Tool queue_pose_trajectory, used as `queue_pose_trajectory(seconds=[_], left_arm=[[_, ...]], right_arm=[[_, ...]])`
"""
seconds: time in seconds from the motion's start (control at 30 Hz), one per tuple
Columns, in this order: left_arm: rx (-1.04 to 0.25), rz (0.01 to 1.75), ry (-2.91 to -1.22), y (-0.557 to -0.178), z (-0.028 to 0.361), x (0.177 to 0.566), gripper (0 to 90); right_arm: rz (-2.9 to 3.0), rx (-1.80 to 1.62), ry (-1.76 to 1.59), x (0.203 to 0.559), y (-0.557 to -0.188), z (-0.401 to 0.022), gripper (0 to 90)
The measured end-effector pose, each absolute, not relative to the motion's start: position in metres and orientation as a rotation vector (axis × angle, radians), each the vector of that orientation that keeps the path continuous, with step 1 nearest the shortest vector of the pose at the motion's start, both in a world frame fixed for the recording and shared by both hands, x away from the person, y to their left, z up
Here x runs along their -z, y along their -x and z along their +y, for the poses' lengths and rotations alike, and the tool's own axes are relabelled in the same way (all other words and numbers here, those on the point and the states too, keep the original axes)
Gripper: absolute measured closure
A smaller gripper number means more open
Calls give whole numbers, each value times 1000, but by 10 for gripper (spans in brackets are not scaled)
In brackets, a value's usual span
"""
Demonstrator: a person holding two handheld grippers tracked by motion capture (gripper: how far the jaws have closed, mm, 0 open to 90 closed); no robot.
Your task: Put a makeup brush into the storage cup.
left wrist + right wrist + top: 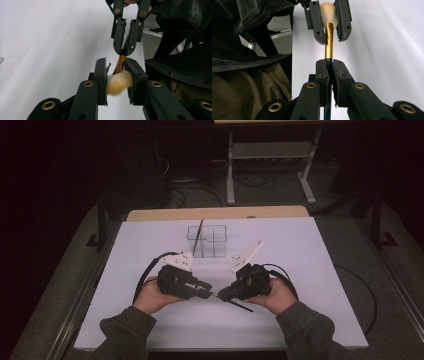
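A makeup brush [215, 294] with pale bristles, a gold ferrule and a dark handle hangs level above the white table [310, 270] near its front. My right gripper [223, 295] is shut on the dark handle just behind the ferrule [328, 42]; the handle's tail [244, 306] sticks out behind it. My left gripper [206, 292] faces it from the left. Its jaws flank the bristle head [118, 82], and the tuft touches both pads. In the right gripper view the left gripper [331, 37] sits at the top, on the bristles.
A clear divided organizer box [207, 241] stands at the table's middle back with a thin dark brush [199, 234] leaning in it. A person's dark sleeves come in at the front edge. Cables trail from both grippers onto the table.
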State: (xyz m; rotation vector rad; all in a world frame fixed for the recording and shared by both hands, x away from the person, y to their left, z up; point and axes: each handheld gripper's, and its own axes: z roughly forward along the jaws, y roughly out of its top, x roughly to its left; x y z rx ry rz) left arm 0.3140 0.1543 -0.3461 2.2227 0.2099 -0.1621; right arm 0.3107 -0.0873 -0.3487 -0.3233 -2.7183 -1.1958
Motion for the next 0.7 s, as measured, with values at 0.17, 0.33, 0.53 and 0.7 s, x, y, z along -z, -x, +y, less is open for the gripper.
queue_pose_trajectory(seconds=[0.17,0.33,0.53,0.7], left_arm=[[189,199,-2219,-314,154,347,767],[224,173,-2215,-316,153,347,800],[261,149,-2209,-317,154,346,826],[285,144,-2206,-317,155,344,836]], right_arm=[[-2720,1175,322,349,-310,-86,827],[-2732,1156,299,351,-309,-83,828],[-2743,1152,260,352,-307,-81,831],[-2746,1174,232,351,-305,-80,830]])
